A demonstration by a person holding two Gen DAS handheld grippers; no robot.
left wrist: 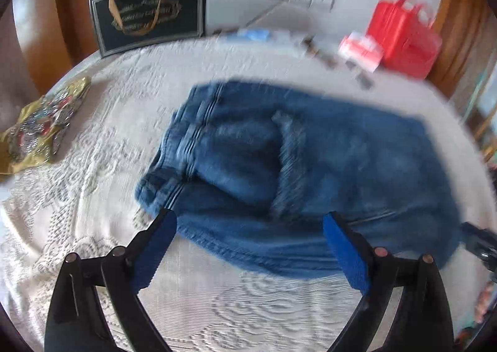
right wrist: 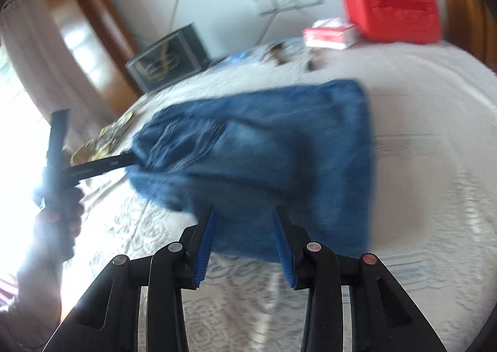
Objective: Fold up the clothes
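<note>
The folded denim jeans lie flat on the white textured bedspread, just ahead of both claws. The left claw is released, pads wide apart and empty. The right claw is partly spread, nothing gripped, the jeans' near edge just beyond its fingertips.

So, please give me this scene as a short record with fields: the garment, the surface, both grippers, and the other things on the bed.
garment: blue jeans, folded, lying flat
surface: bed with white textured bedspread
left gripper: open, nothing between the pads, at the near edge of the jeans
right gripper: open, nothing gripped, at the near edge of the jeans
other things: red case, dark gift bag, gold embroidered cloth
image quality: blurred
</note>
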